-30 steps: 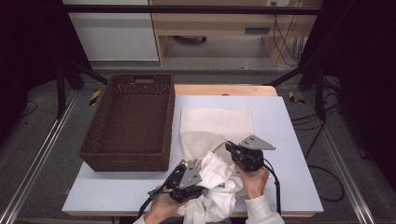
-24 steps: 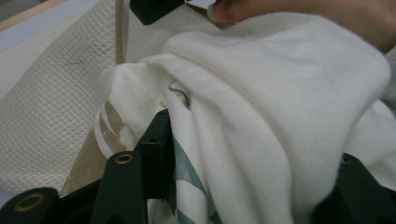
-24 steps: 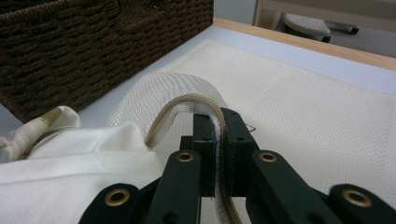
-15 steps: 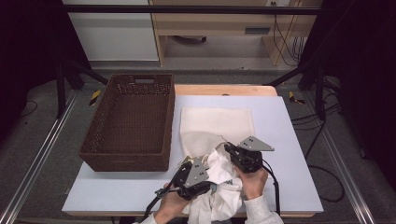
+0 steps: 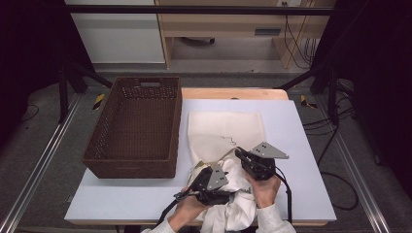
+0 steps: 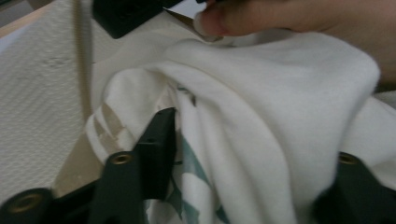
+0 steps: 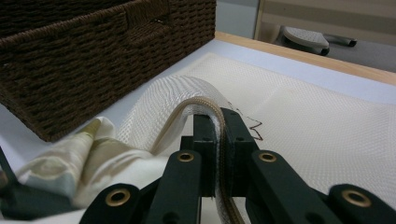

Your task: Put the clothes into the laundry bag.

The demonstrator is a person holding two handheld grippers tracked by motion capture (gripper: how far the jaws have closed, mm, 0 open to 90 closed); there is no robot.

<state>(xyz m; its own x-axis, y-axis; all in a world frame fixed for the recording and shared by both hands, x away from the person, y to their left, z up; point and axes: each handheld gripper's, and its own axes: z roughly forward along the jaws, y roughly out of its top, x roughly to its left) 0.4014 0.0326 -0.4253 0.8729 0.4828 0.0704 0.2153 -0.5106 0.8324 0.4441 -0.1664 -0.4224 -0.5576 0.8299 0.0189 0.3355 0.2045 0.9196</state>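
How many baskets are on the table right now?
1: the brown wicker basket stands on the table's left side, beside the mesh laundry bag.

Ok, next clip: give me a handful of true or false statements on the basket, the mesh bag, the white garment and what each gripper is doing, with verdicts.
1. The brown wicker basket has clothes in it. False: what shows of its inside is bare.
2. The right gripper has its jaws closed on the zipper edge of the mesh laundry bag. True.
3. The mesh laundry bag lies to the right of the basket on the table. True.
4. The left gripper has its jaws closed tight on the bag's zipper. False: its jaws stand apart with the white garment between them.
5. The white garment sits at the far edge of the table. False: it is bunched at the near edge, by the hands.
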